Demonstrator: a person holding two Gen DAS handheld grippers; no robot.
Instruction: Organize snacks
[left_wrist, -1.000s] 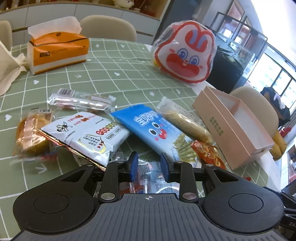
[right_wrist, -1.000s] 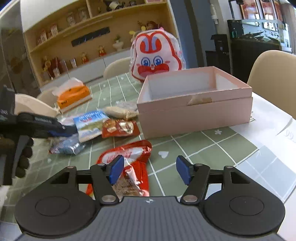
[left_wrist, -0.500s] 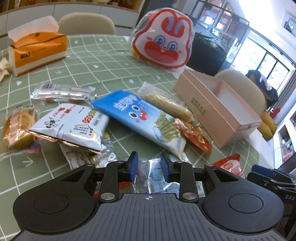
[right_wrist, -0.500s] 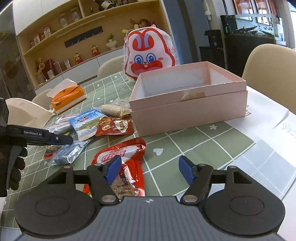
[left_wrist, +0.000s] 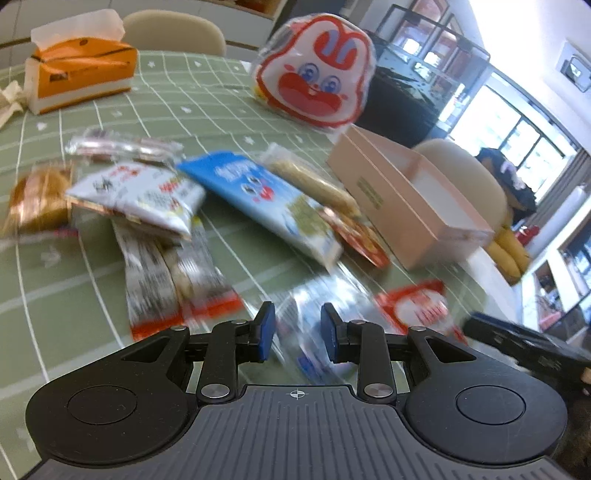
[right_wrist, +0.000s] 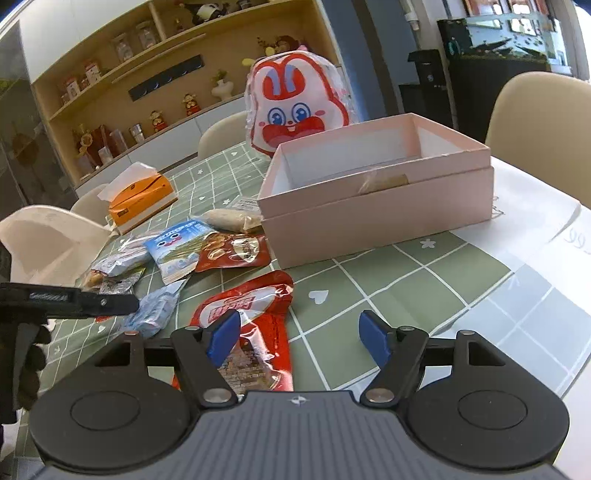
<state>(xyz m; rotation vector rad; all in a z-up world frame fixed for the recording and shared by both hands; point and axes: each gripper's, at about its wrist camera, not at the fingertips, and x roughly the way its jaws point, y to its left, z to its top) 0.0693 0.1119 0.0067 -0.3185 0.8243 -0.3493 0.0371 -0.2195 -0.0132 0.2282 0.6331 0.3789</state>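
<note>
Left gripper (left_wrist: 294, 327) hovers with jaws narrowly parted over a clear blue packet (left_wrist: 325, 314), while the right gripper (right_wrist: 299, 334), jaws just widening, is released above a red pouch (right_wrist: 255, 314).

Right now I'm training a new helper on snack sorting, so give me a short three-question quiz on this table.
1. True or false: the pink box has a lid on.
2. Which snack lies under the right gripper: A) blue packet, B) red packet, C) tissue box?
3. What stands behind the pink box?

Key: 1 false, its top is open. 2 B. 3 the rabbit-face bag.
</note>
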